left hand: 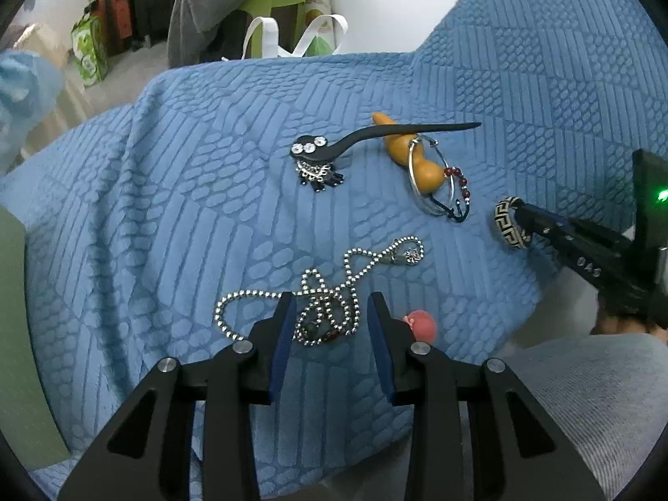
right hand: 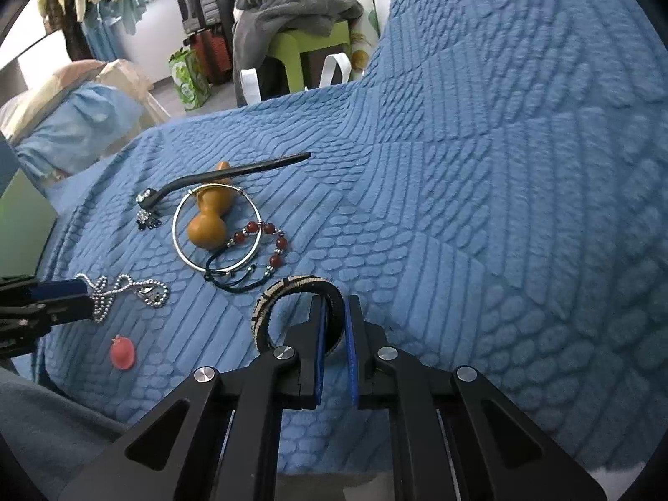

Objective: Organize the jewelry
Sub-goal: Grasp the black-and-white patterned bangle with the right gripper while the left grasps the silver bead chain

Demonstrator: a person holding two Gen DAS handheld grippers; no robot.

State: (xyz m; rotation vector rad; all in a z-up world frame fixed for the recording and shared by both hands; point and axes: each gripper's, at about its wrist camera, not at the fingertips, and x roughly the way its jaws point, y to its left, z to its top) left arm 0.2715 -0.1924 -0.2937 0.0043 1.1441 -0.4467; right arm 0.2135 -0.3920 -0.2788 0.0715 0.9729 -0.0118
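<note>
Right hand-held gripper [right hand: 335, 313] is clenched on the rim of the patterned bangle [right hand: 288, 292], near the front edge of the blue quilted bed cover [right hand: 480, 208]. Left hand-held gripper [left hand: 332, 304] is released, fingers straddling the tangled ball chain necklace [left hand: 330, 288] near the same edge. Black hair stick [left hand: 375, 135], gourd [left hand: 411, 154], silver hoop [right hand: 217, 229] and red bead bracelet [right hand: 267, 238] lie clustered mid-cover; a pink charm [right hand: 122, 352] sits at the front edge.

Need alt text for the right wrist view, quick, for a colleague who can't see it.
The right gripper is shut on a black-and-cream patterned bangle over a blue quilted cover. Beyond lie a silver hoop, red bead bracelet, orange gourd and black hair stick.
</note>
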